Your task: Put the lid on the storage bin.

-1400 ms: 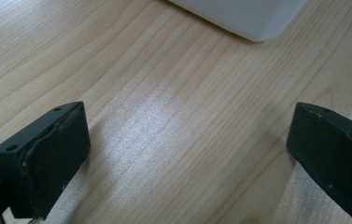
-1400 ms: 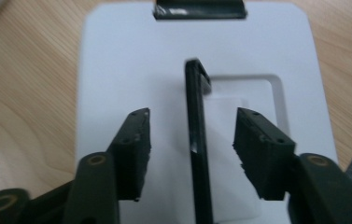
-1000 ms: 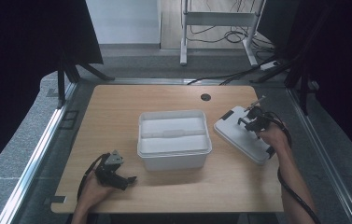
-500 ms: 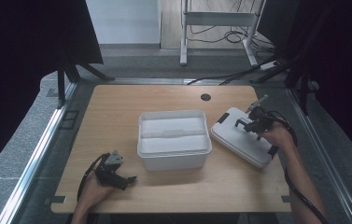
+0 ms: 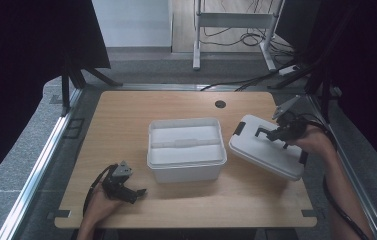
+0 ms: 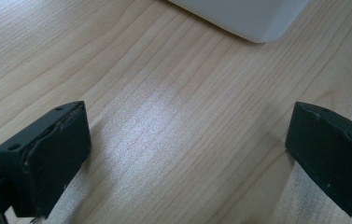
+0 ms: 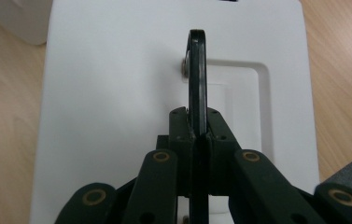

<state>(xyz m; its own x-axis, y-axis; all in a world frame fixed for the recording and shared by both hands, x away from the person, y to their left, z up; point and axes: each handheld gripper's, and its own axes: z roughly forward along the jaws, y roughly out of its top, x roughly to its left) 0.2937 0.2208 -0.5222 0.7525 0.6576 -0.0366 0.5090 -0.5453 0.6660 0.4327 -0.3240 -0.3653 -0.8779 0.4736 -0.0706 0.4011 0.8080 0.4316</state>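
A white open box [image 5: 186, 149] stands in the middle of the wooden table [image 5: 126, 115]. To its right, a white lid [image 5: 266, 150] hangs tilted above the table, held by its black handle [image 7: 197, 70]. My right gripper [image 5: 271, 133] is shut on that handle [image 5: 263, 132], its pads clamped on the bar in the right gripper view [image 7: 197, 128]. My left gripper [image 5: 137, 192] rests at the table's near left, pointing right toward the box. Its jaws stand wide open over bare wood [image 6: 183, 140], with a corner of the box [image 6: 253, 18] ahead.
A round cable hole [image 5: 220, 104] sits in the table near its far edge. Metal frame legs [image 5: 196, 35] and cables lie on the floor beyond. Dark curtains flank both sides. A rail [image 5: 41, 165] runs along the table's left.
My right gripper has lifted the lid off the table and carried it a little toward the box, tilting it. The left gripper has stayed where it was.
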